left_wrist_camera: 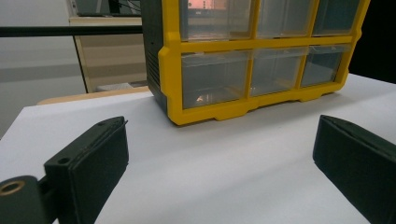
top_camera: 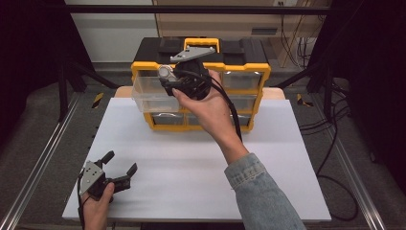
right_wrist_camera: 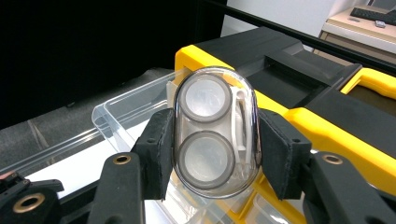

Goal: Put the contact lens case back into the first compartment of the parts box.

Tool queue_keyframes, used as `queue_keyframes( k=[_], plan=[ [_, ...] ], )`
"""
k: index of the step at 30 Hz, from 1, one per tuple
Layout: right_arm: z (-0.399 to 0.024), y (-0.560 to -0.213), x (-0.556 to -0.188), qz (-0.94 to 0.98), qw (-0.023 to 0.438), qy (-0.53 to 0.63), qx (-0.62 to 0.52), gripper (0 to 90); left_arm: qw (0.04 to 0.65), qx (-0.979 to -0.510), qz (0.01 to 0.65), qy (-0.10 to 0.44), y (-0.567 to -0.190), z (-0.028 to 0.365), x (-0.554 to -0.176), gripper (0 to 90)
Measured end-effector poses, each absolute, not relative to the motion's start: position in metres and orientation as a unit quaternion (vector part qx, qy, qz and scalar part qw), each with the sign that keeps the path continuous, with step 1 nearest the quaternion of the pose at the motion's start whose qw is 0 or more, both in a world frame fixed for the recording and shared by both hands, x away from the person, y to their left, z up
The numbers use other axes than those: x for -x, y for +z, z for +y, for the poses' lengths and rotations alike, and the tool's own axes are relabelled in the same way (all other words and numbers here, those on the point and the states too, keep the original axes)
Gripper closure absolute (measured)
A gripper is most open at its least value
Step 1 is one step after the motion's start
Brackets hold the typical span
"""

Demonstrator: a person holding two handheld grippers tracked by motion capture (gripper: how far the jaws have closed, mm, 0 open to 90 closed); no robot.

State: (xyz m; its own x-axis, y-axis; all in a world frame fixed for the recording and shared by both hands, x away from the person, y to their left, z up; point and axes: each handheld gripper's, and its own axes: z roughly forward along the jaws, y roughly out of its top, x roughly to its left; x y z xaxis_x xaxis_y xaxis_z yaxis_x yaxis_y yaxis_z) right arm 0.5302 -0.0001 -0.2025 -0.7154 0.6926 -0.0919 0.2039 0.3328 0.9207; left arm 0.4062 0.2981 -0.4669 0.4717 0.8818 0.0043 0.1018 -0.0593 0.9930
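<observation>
A: Where is the right gripper [top_camera: 165, 84]?

B: Up at twelve o'clock on the desk [top_camera: 201, 191], over the pulled-out clear drawer [top_camera: 151, 93] of the yellow organizer [top_camera: 249, 72]. Its jaws are clamped on a clear oval case [right_wrist_camera: 215, 133] with two round grey-rimmed wells, held upright, the pads pressing its two long sides.

A: And room around it?

B: The drawer's rim sits just below and behind the case; the organizer's black top and yellow handle [top_camera: 202, 44] lie toward one o'clock. The white board in front of the organizer is bare out to its edges.

A: The left gripper [top_camera: 120, 168]?

B: Low at seven o'clock, near the board's front left corner, jaws wide apart with nothing between them. It faces the organizer's lower drawers across open surface.

A: Anything hard to make out?

B: The hand and gripper body cover the case in the high view. There may be a small item in the lower left drawer, but that is unclear. The case's bottom edge is cut off.
</observation>
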Motion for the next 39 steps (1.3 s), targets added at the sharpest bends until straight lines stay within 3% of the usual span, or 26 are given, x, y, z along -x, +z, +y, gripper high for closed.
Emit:
queue_keyframes(
  k=[39],
  plan=[
    [0.024,-0.208,-0.541,0.771,0.227,0.515,-0.298,49.1,0.577,-0.638,0.383,0.337,-0.467,0.299,-0.406,2.9]
  ],
)
